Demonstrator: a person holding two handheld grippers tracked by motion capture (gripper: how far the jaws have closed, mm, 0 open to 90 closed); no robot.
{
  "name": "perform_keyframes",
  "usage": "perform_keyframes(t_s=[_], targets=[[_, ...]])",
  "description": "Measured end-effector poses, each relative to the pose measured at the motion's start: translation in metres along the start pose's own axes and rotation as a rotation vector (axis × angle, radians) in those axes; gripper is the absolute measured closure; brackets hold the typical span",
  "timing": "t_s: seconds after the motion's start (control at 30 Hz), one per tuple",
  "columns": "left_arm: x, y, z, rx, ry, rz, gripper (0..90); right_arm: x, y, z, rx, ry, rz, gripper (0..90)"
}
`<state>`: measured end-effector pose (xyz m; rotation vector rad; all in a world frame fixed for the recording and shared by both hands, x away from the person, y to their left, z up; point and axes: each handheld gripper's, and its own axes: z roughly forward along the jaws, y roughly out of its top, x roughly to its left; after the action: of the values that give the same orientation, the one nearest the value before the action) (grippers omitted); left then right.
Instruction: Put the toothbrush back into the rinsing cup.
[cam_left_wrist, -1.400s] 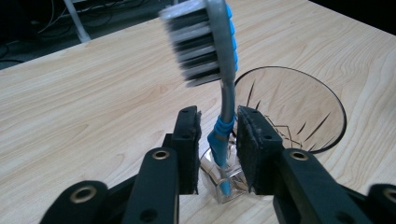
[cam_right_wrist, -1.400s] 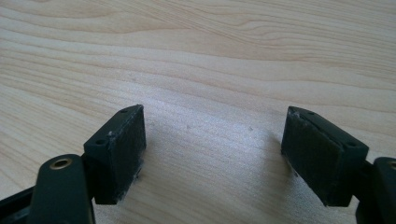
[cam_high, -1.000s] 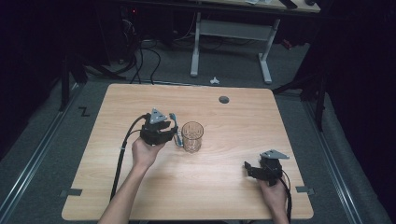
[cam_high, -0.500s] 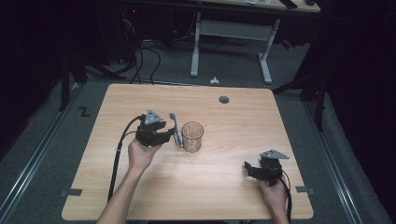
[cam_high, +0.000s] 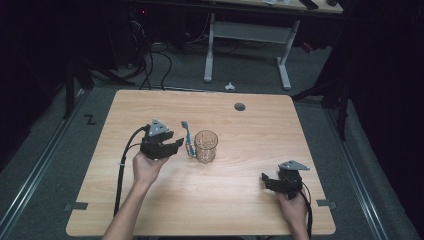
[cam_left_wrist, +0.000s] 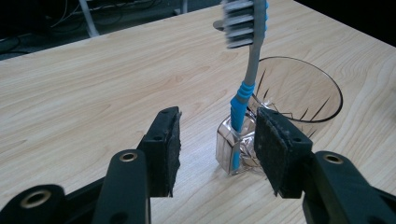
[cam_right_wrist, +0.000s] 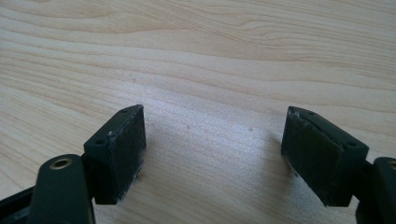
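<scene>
The left gripper (cam_left_wrist: 215, 140) is standing open — jaws just widened — around the toothbrush (cam_left_wrist: 243, 100), which is leaning upright (bristles up) against the glass (cam_left_wrist: 303, 93); the right gripper (cam_right_wrist: 212, 154) is resting open.

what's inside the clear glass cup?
Nothing lies inside the clear ribbed glass cup; its bottom shows through. The blue-and-grey toothbrush stands outside, in the cup's handle loop, bristles up. The handle's foot is hidden by the left tool's pad.
</scene>
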<state>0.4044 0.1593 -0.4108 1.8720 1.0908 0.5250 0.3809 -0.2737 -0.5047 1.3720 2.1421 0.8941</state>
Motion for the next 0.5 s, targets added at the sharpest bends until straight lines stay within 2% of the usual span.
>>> perform_keyframes(t_s=[0.3,0.5], targets=[[0.003,-0.005,-0.006,0.0,0.003,-0.009,50.9,0.0,0.0,0.0,0.0,0.0,0.0,22.1],[0.007,-0.012,-0.01,-0.001,0.002,-0.034,50.8,0.0,0.0,0.0,0.0,0.0,0.0,22.1]])
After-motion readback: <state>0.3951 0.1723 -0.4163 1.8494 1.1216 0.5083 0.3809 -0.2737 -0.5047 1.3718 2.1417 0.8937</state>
